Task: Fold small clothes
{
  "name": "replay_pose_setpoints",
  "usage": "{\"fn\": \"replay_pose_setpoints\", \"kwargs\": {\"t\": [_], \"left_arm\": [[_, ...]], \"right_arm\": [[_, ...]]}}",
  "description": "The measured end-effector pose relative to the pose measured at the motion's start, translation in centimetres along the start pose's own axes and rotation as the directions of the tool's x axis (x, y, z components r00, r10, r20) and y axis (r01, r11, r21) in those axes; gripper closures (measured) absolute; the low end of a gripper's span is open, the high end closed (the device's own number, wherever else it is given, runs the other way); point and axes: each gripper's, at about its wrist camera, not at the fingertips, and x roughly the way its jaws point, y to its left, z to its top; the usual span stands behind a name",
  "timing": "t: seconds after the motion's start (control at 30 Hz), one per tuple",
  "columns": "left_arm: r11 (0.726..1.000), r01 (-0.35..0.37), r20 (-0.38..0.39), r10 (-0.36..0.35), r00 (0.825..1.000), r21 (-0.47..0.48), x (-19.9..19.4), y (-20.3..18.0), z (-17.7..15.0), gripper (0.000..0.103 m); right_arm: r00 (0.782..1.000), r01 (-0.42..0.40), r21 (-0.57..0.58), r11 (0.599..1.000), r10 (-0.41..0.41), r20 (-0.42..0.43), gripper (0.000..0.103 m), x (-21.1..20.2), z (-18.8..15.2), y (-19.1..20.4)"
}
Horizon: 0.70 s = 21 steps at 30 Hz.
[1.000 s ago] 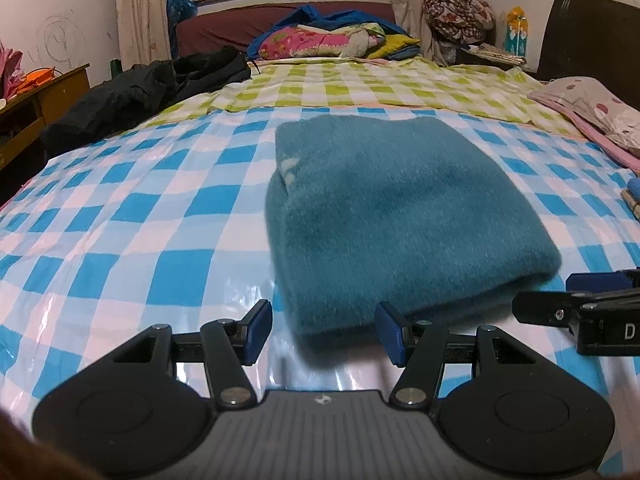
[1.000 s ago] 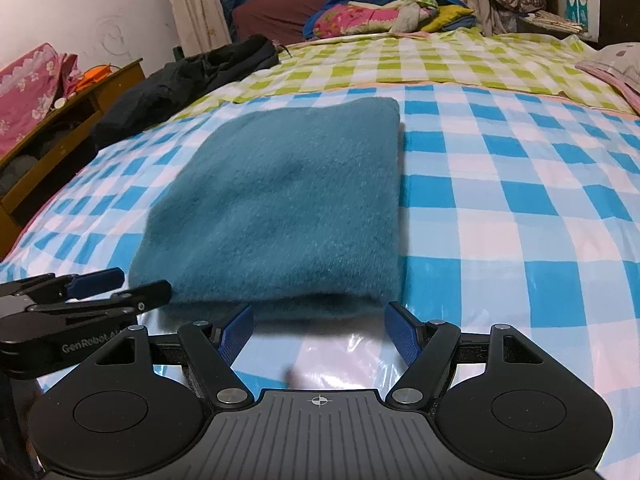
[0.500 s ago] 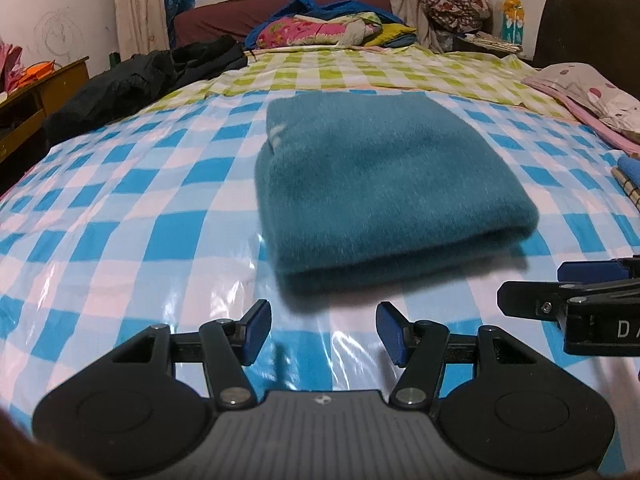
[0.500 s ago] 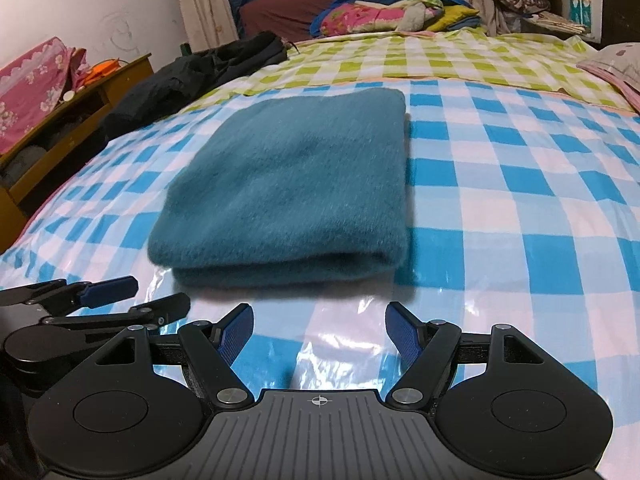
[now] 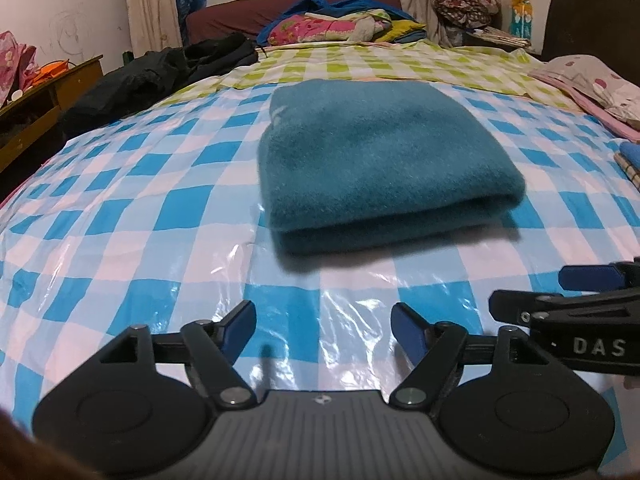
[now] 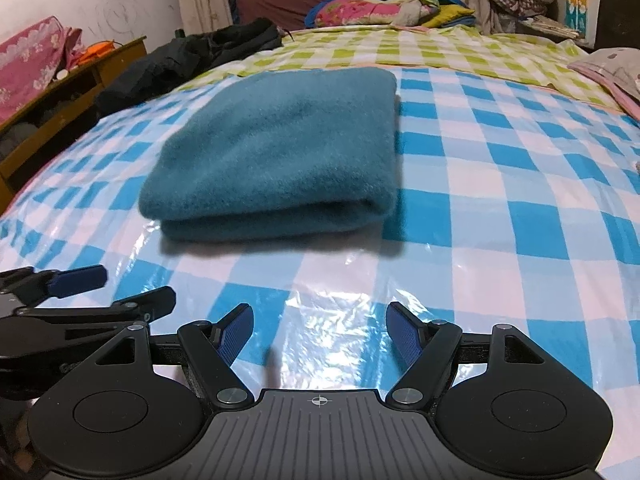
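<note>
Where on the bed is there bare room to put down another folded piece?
Bare blue-check cover right of the teal garment, and a wide patch on its left up to the black jacket. Crowded at the far end: bedding pile. Pillow on the right edge.

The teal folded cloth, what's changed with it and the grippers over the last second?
Both hand-held grippers, left and right, backed away from the teal folded cloth, whose near edge sat between their fingertips a second ago. The left jaws are opening, with nothing between them. The cloth stays folded in place on the checked sheet.
</note>
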Motion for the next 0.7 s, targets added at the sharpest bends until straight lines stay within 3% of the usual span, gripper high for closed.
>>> {"fn": "replay_pose_setpoints", "kwargs": {"t": [0.23, 0.7], "left_arm": [[0.999, -0.029, -0.005, 0.029, 1.0, 0.019, -0.4, -0.7, -0.5, 0.022], [1.0, -0.008, -0.014, 0.008, 1.0, -0.028, -0.7, 0.2, -1.3, 0.022]], "right_arm": [[1.0, 0.027, -0.004, 1.0, -0.027, 0.007, 0.029, -0.2, -0.6, -0.2], [0.999, 0.043, -0.025, 0.999, -0.042, 0.019, 0.029, -0.7, -1.0, 0.5]]}}
